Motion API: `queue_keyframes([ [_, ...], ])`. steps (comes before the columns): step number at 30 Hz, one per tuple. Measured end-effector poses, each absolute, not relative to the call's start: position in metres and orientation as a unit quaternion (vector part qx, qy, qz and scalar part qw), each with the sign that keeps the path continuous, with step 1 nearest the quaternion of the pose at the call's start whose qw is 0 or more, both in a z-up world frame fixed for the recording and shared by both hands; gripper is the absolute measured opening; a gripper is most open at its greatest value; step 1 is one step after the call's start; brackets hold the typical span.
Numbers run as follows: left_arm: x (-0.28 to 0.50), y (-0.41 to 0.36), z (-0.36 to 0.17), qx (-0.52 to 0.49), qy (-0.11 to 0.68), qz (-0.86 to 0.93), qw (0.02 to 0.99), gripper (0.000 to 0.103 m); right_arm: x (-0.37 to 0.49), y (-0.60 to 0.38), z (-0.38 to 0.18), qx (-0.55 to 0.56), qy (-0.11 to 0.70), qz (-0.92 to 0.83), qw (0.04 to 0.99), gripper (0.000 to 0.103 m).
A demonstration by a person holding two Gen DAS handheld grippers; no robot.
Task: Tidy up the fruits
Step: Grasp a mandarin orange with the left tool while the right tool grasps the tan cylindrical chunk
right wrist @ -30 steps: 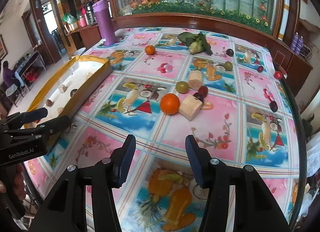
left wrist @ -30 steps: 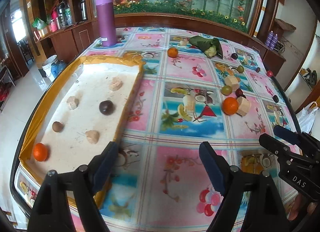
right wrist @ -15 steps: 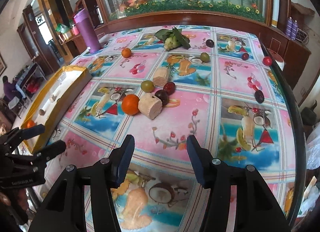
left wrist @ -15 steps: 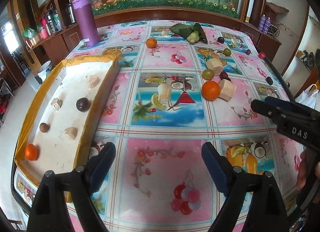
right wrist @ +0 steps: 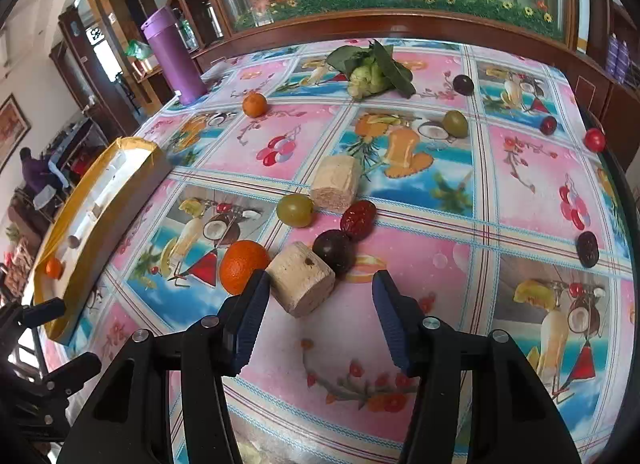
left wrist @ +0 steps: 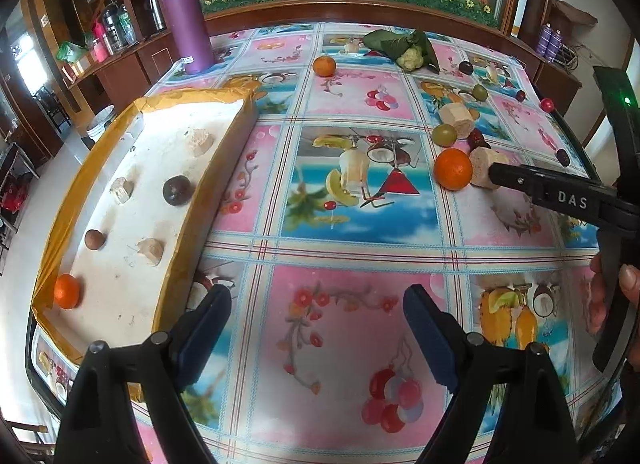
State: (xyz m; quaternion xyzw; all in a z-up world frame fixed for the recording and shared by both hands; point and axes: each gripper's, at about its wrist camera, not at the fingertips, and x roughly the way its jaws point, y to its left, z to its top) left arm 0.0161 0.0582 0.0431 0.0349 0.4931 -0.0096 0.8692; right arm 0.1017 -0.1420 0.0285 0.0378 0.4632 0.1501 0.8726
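In the right wrist view, my right gripper (right wrist: 322,316) is open just short of a cluster of fruit. A beige cylinder chunk (right wrist: 302,278) lies right ahead of its fingertips, untouched. Around the chunk are an orange (right wrist: 244,266), a dark round fruit (right wrist: 334,248), a red date (right wrist: 358,215), a green fruit (right wrist: 295,209) and a second beige chunk (right wrist: 335,183). My left gripper (left wrist: 318,336) hangs wide open and empty over the flowered tablecloth, beside the yellow-rimmed tray (left wrist: 188,220). The tray holds a small orange (left wrist: 67,291), a dark fruit (left wrist: 177,190), a brown one (left wrist: 95,239) and several beige pieces.
A purple flask (right wrist: 174,58) stands at the far left corner. A leafy green fruit (right wrist: 370,72) and another orange (right wrist: 255,104) lie at the back. Small dark and red fruits (right wrist: 587,248) are scattered near the table's right edge. A hand (left wrist: 624,288) holds the right gripper.
My right gripper has moved forward and down to the fruit cluster, which now sits at its fingertips. The left gripper has drifted slightly along the tray's side.
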Motion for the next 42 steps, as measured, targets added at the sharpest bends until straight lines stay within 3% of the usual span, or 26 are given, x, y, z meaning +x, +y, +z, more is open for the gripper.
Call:
queue_keyframes([
  [13, 0.041, 0.023, 0.044, 0.067, 0.493, -0.037, 0.867, 0.090, 0.099, -0.138, 0.032, 0.000, 0.448, 0.177, 0.876, 0.051],
  [15, 0.040, 0.021, 0.044, 0.074, 0.493, -0.038, 0.866, 0.090, 0.107, -0.134, 0.026, -0.005, 0.457, 0.183, 0.870, 0.039],
  [18, 0.043, 0.019, 0.043, 0.076, 0.492, -0.038, 0.866, 0.090, 0.112, -0.134, 0.020, 0.013, 0.467, 0.202, 0.861, 0.029],
  [31, 0.098, -0.035, 0.031, 0.053, 0.479, -0.084, 0.872, 0.089, 0.083, -0.198, 0.031, 0.045, 0.456, 0.153, 0.876, 0.029],
  [32, 0.102, -0.039, 0.029, 0.050, 0.479, -0.089, 0.872, 0.088, 0.082, -0.201, 0.030, 0.050, 0.457, 0.153, 0.875, 0.029],
  [35, 0.111, -0.049, 0.023, 0.052, 0.479, -0.095, 0.871, 0.064, 0.079, -0.205, 0.028, 0.057, 0.460, 0.153, 0.873, 0.029],
  [36, 0.114, -0.051, 0.019, 0.049, 0.487, -0.103, 0.866, 0.039, 0.078, -0.205, 0.028, 0.056, 0.459, 0.154, 0.873, 0.029],
  [42, 0.104, -0.041, 0.016, 0.018, 0.490, -0.109, 0.865, 0.037, 0.069, -0.201, 0.036, 0.037, 0.444, 0.149, 0.883, 0.029],
])
